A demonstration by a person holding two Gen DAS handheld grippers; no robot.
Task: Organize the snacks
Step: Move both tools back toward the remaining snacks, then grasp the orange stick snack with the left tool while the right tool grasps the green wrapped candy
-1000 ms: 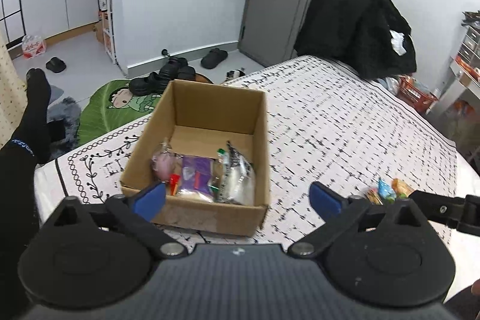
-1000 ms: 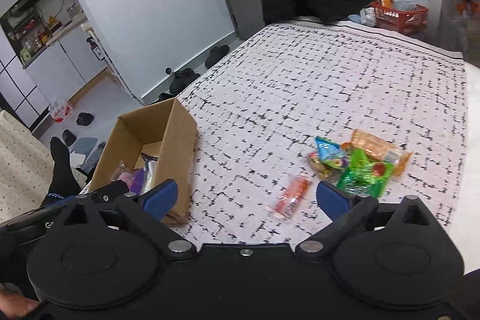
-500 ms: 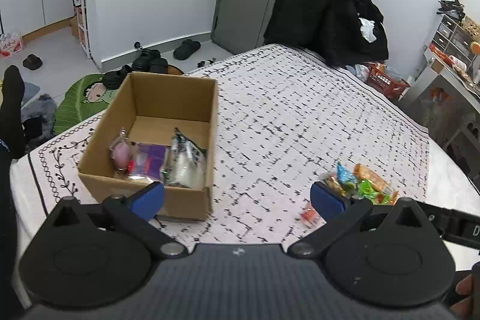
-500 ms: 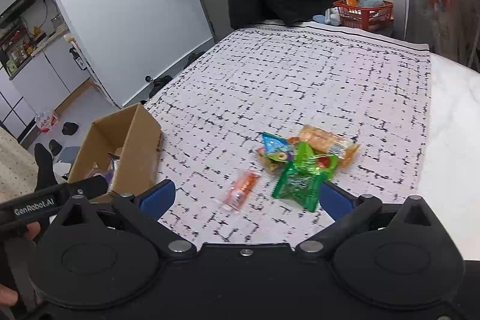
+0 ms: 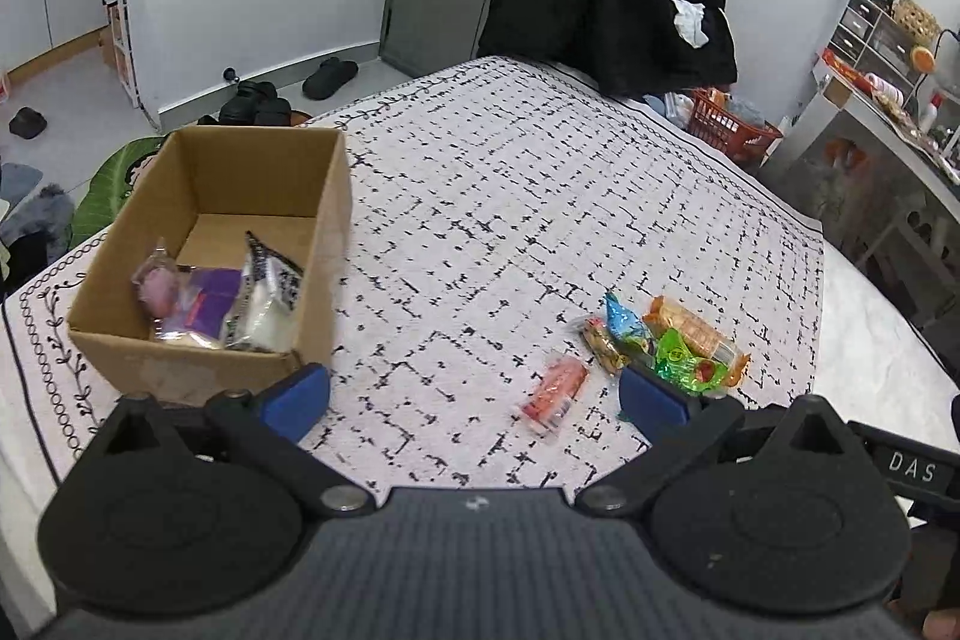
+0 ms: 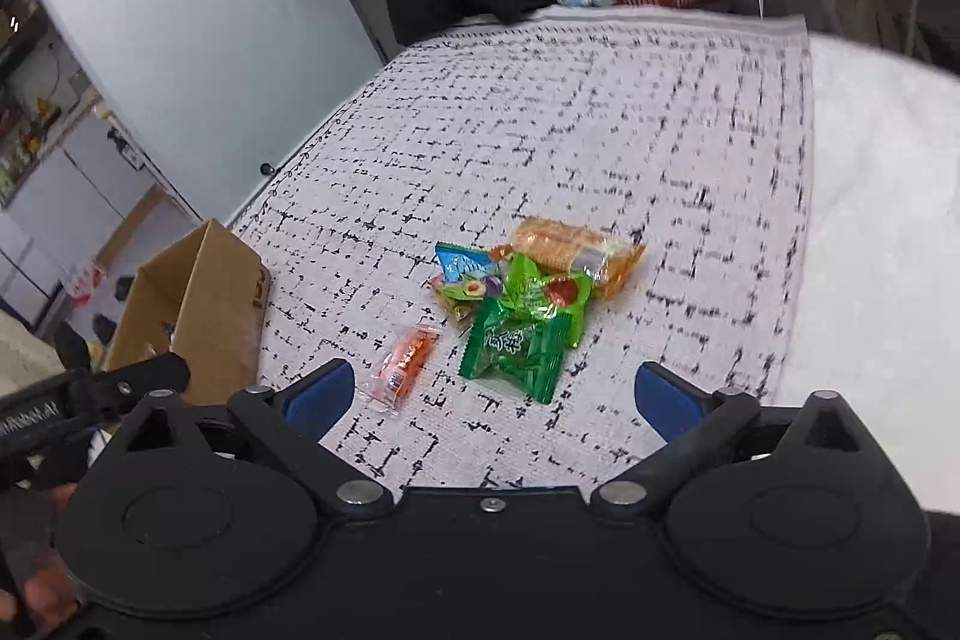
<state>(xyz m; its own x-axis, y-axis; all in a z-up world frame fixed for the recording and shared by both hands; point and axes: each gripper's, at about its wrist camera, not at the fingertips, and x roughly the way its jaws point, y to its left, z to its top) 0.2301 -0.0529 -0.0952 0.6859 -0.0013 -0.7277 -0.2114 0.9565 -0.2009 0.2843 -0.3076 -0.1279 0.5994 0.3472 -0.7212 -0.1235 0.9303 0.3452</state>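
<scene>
- Gathering loose snacks into the box (image 5: 204,196) is judged the step in hand; several packets already lie in its near end.
- The left gripper (image 5: 474,403) is held with jaws wide and empty, between box and pile.
- An orange packet (image 6: 403,357) lies apart, nearest the box.
- The snack pile (image 6: 534,292) rests on the patterned surface (image 6: 600,130), right of the box.
- The right gripper (image 6: 492,397) is aimed at the green packet (image 6: 519,346); its jaws are closing, nothing yet between them.
- A lower approach is judged needed; overlapping wrappers may be dragged along.
</scene>
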